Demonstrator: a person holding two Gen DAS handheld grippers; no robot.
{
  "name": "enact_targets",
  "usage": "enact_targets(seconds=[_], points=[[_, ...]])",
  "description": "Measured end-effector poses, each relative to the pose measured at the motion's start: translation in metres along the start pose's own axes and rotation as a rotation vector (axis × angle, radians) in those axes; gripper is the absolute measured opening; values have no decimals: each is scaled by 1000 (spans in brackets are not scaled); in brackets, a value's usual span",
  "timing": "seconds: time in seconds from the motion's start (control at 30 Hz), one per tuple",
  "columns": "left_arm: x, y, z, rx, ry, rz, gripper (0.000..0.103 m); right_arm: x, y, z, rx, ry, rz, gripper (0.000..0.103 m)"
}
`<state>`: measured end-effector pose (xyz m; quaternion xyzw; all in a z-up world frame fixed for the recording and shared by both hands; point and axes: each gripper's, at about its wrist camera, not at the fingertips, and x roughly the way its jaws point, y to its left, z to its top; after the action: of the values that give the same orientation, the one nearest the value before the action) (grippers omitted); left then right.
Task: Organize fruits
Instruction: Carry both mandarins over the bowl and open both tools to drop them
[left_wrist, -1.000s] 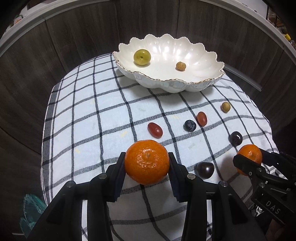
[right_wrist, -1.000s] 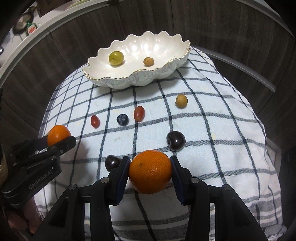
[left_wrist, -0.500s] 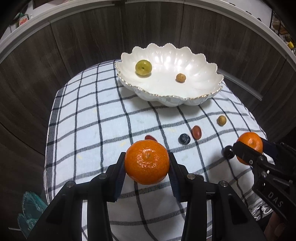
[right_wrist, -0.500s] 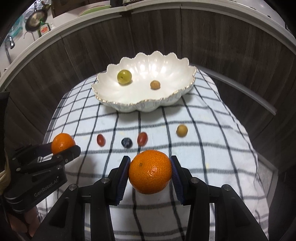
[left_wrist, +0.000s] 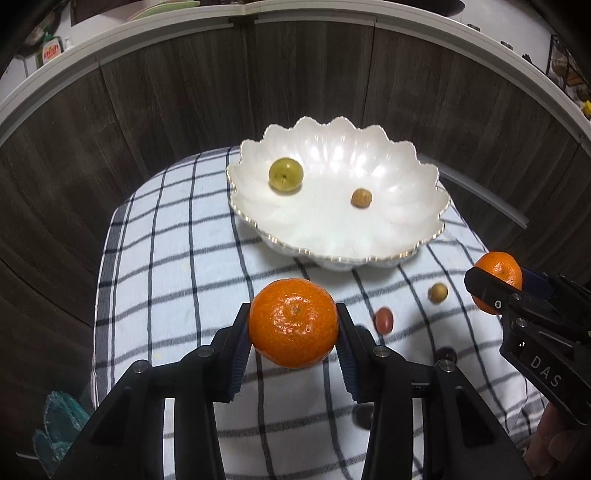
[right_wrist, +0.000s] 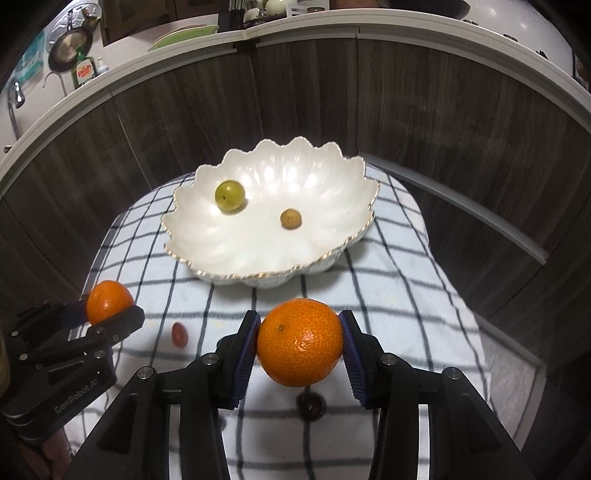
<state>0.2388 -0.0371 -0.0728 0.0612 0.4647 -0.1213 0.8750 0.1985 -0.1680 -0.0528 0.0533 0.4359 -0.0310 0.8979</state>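
Left wrist view: the left gripper (left_wrist: 293, 325) clamps a round orange tangerine (left_wrist: 293, 322) above the checked white cloth's (left_wrist: 177, 258) near edge. Right wrist view: the right gripper (right_wrist: 300, 341) pinches another orange tangerine (right_wrist: 300, 341); the scalloped white porcelain bowl (right_wrist: 332, 254) sits at the cloth's far edge.

1. The bowl (left_wrist: 424, 218) looks like glazed china: glossy white, fluted, a thin gilt line on its rim.
2. The cloth (left_wrist: 177, 266) under it is matt woven fabric, soft-looking, dark checks on white.
3. Each tangerine (left_wrist: 293, 323) has shiny, pebbled peel; same on the other one (right_wrist: 300, 341).
4. The left gripper (left_wrist: 291, 332) is matt black plastic with ribbed blue pads (left_wrist: 240, 354) and small metal screws.
5. The panels (right_wrist: 443, 110) behind show dark matt wood grain.
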Motion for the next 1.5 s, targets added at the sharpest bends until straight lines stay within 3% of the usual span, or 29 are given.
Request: enact_targets(seconds=[0.97, 1.5], points=[[43, 1, 73, -54, -18, 34, 42, 37, -25, 88, -62, -87, -79, 45], [76, 3, 98, -63, -11, 58, 42, 82, -31, 116, -44, -46, -57, 45]])
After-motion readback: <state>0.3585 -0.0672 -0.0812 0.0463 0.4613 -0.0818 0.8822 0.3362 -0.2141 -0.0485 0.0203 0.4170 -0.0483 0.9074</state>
